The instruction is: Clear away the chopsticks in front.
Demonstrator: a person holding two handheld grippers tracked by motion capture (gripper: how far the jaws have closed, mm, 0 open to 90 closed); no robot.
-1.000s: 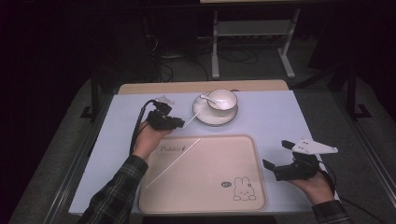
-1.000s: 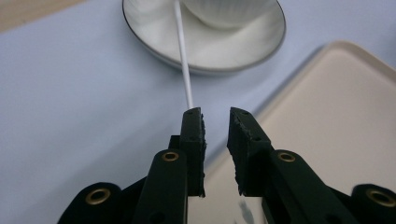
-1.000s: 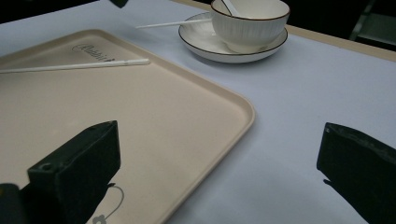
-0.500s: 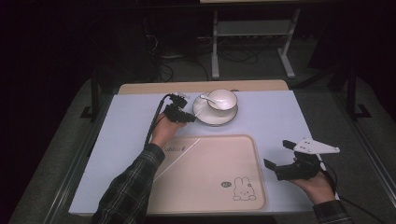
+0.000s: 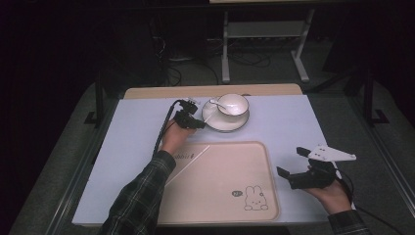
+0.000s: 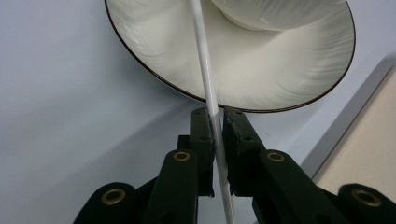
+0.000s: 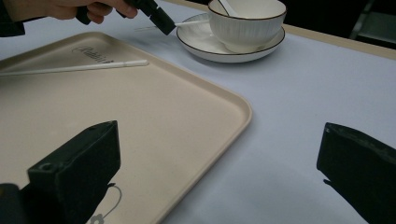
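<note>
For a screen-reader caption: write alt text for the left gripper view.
The left gripper has its two black jaws closed on a thin white chopstick, which runs up over the rim of a white saucer. A white cup stands on the saucer, on a pale blue table, with a beige tray at the right edge.

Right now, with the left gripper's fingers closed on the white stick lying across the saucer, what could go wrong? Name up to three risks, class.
1. The left gripper pinches the thin white stick with only its fingertips, so the stick may swivel or slip.
2. The stick lies over the saucer rim beside the cup; lifting could nudge the cup or its spoon.
3. A second stick lies loose on the tray under the forearm; a sleeve could drag it.
</note>
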